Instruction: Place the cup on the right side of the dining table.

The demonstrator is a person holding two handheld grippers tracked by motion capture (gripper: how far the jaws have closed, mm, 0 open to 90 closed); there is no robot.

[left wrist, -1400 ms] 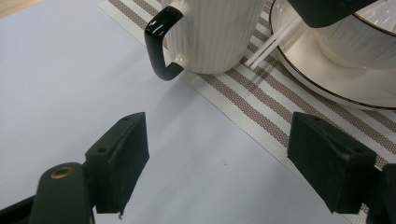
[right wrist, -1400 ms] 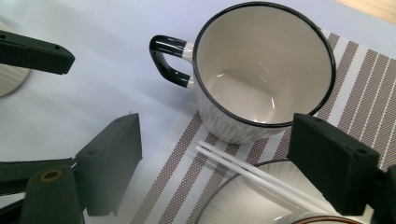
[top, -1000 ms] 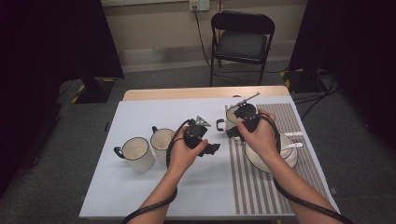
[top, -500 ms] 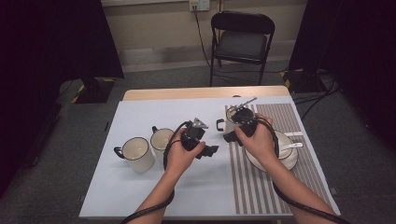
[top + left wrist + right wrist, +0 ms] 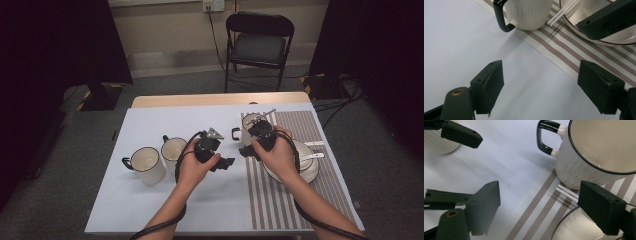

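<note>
While both hands sit mid-table, I take the cream ribbed enamel mug with black rim and black handle [image 5: 596,152] as the thing in hand: it stands upright on the near-left corner of the brown-and-white striped placemat [image 5: 295,200], handle out over the pale blue tabletop [image 5: 150,210], just ahead of my right gripper [image 5: 544,205]. Inside looks glossy cream, empty as far as I can see.

R gripper: jaws spread wide, holding nothing, straddling the mat edge just short of the mug. L gripper [image 5: 541,87]: jaws also spread wide, nothing between them, over bare tabletop by the mat's edge.

The right gripper view gives me the mug's open mouth and black rim, plus a pair of white sticks [image 5: 567,191] lying on the mat at its base, and the rim of the cream black-edged plate [image 5: 564,230] close beside. The left gripper view shows instead the mug's ribbed side wall and the handle's full curve, w/ the sticks leaning over the plate edge; mouth is cut off there.

The high view adds what neither gripper cam has: two more cream mugs [image 5: 145,165] on the tabletop at left, well apart from the mat, and a black folding chair [image 5: 259,47] beyond the table.
</note>
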